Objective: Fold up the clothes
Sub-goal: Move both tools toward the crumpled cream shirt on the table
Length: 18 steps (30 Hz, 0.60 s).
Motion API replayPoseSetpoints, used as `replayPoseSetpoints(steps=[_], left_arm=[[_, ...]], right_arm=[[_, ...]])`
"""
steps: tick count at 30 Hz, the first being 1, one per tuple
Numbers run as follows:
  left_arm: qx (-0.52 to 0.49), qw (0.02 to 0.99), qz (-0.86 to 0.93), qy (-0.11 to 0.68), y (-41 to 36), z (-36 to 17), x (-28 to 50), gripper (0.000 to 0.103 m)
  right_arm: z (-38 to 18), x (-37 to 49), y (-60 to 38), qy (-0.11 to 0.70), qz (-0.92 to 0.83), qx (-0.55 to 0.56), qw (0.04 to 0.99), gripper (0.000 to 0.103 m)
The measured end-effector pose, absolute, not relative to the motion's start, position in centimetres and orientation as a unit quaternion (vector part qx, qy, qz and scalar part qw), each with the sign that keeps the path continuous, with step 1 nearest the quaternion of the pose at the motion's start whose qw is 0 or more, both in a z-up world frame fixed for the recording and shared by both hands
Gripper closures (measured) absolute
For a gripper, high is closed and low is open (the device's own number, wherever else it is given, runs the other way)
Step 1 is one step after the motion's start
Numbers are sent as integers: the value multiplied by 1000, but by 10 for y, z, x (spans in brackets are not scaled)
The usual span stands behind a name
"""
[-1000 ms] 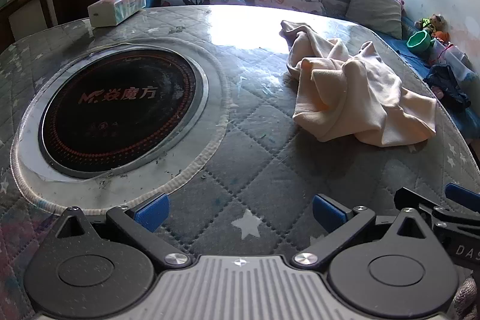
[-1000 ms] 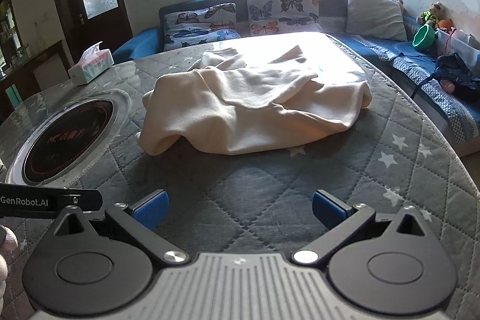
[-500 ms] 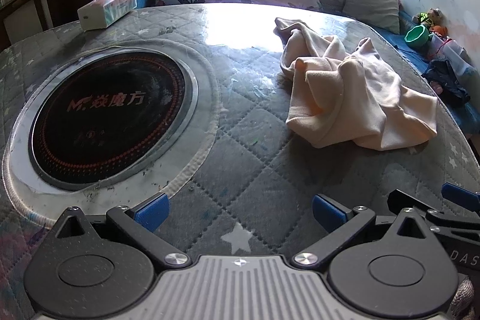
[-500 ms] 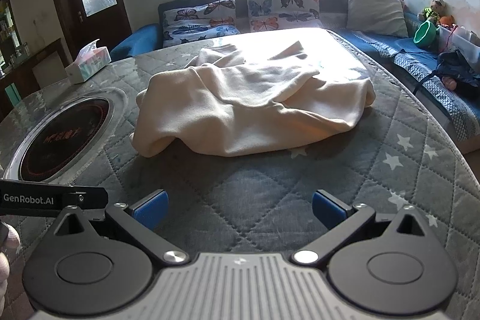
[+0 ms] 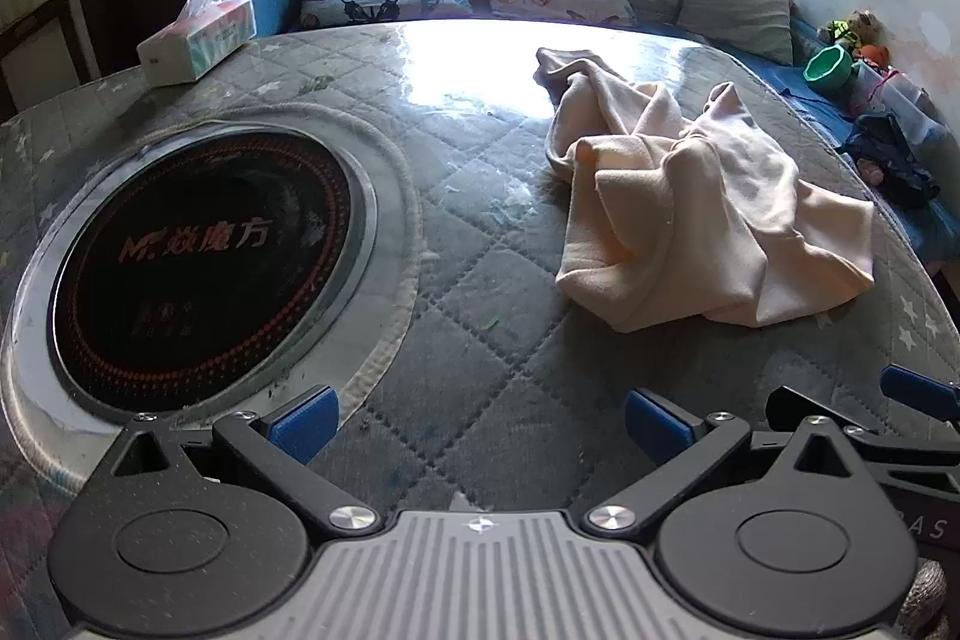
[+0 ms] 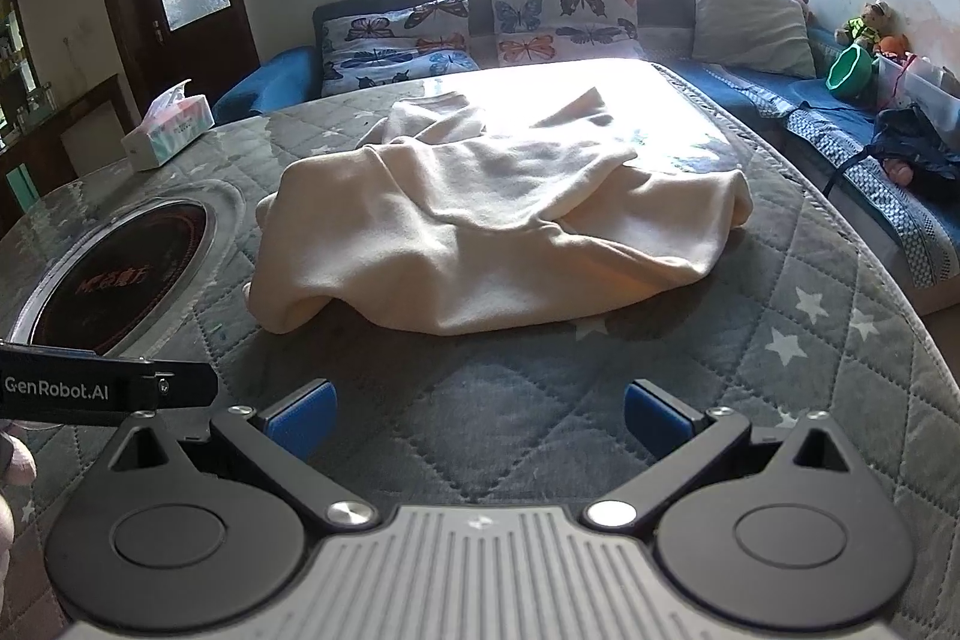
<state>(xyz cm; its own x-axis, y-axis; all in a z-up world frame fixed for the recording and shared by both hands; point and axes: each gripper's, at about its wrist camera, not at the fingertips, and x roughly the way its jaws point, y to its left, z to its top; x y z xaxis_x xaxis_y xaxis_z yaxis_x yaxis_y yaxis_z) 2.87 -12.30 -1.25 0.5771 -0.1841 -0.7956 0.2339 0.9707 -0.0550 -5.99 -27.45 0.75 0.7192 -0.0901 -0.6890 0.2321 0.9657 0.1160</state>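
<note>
The cloth (image 6: 498,232) lies crumpled in a heap on the table (image 6: 840,340), right of the hob (image 5: 204,262) and well clear of the tissue box (image 5: 195,37). Both tools are spread wide and empty: the right tool (image 6: 477,415) faces the heap's near edge, the left tool (image 5: 477,418) sits off to its left side, neither touching it. The step in hand looks like reaching in for a first grip. Done well, each tool takes a distinct corner or hem, not a bunched fold, so the cloth can be lifted and spread flat. The near left lobe suits the left tool. Which garment it is cannot be told.
</note>
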Motion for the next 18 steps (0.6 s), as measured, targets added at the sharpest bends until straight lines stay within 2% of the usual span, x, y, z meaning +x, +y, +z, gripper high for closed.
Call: replayPoseSetpoints(steps=[18], left_arm=[[46, 890, -124, 437, -136, -8, 48, 0]], right_arm=[[9, -44, -282, 369, -90, 92, 921, 0]])
